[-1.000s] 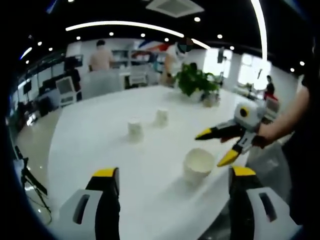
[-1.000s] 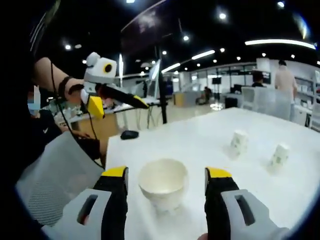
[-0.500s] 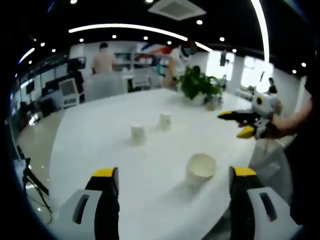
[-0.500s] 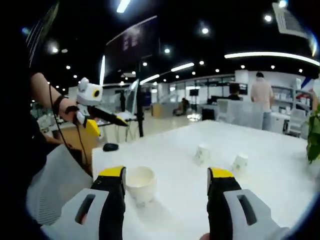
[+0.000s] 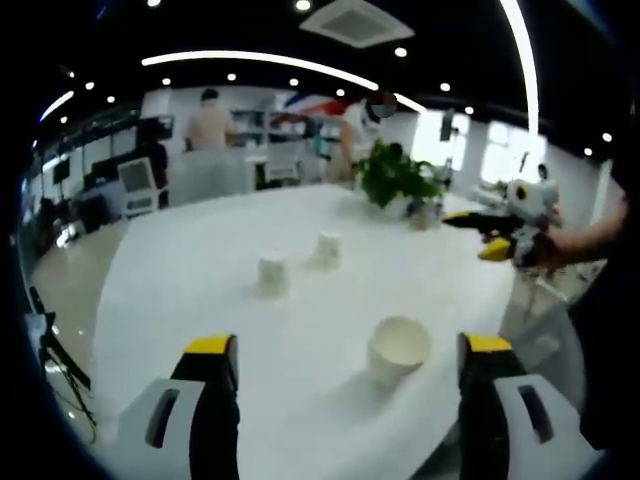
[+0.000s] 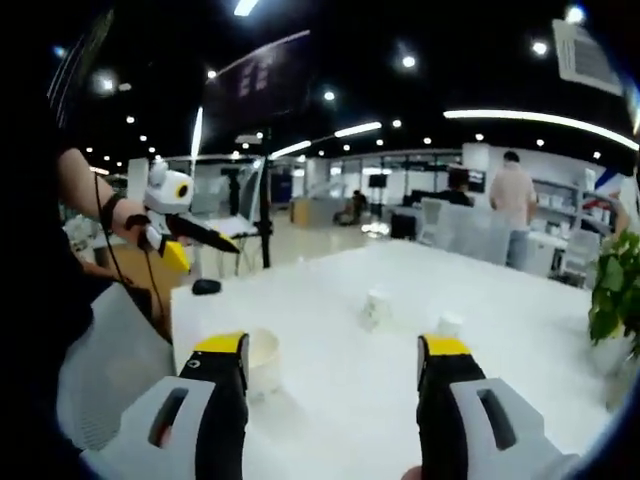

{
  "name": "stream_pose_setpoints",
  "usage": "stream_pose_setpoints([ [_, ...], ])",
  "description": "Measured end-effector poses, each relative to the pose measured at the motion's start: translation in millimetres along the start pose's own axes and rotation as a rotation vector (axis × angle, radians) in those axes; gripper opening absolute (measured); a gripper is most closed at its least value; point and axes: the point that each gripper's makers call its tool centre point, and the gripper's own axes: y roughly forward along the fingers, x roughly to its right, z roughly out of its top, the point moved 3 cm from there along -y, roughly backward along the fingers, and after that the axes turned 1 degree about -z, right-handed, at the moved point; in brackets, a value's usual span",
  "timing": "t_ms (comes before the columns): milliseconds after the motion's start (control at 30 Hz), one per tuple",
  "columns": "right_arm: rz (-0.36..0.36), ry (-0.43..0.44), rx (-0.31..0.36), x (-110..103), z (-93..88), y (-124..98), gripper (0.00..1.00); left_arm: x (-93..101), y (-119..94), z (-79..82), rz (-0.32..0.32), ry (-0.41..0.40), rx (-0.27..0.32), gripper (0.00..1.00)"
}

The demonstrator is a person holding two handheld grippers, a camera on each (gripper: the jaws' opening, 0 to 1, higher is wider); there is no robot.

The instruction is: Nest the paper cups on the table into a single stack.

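An upright white paper cup stands on the white table, just ahead of my left gripper, which is open and empty. Two more cups, upside down, stand farther off. My right gripper hovers open above the table's right edge, well apart from the upright cup. In the right gripper view, the right gripper is open and empty. The upright cup is partly hidden by its left jaw. The two inverted cups lie ahead, and the left gripper hangs open at the left.
A potted plant stands at the table's far side, also seen as a plant at the right. A black mouse lies near the table's edge. A white mesh chair is beside the table. People stand in the background.
My right gripper has drawn back from the upright cup, up and away over the table's edge, still open. The left gripper has barely moved. The cups stand where they were.
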Motion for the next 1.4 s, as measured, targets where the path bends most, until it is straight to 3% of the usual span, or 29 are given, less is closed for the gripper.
stream_pose_setpoints([
  [333,-0.066,-0.028,-0.024,17,6.8,-6,0.69,-2.7,3,5.8,-0.048,0.018,0.012,0.90],
  [933,-0.174,0.030,-0.093,8,9.4,-22,0.80,-19.0,10,4.2,-0.147,0.039,0.029,0.90],
  [1133,-0.184,0.075,-0.113,7,3.5,-26,0.89,-28.5,12,10.0,-0.148,0.010,0.049,0.90],
  [1233,-0.214,0.101,-0.128,12,-3.0,-31,0.98,-31.4,16,9.9,-0.140,0.000,0.038,0.90],
  [1267,-0.244,0.092,-0.125,17,-4.3,-35,1.00,-31.7,18,12.4,-0.141,-0.027,0.045,0.90],
  [1400,-0.226,0.092,-0.139,12,-12.5,-37,1.00,-39.8,25,18.6,-0.116,-0.028,0.051,0.90],
])
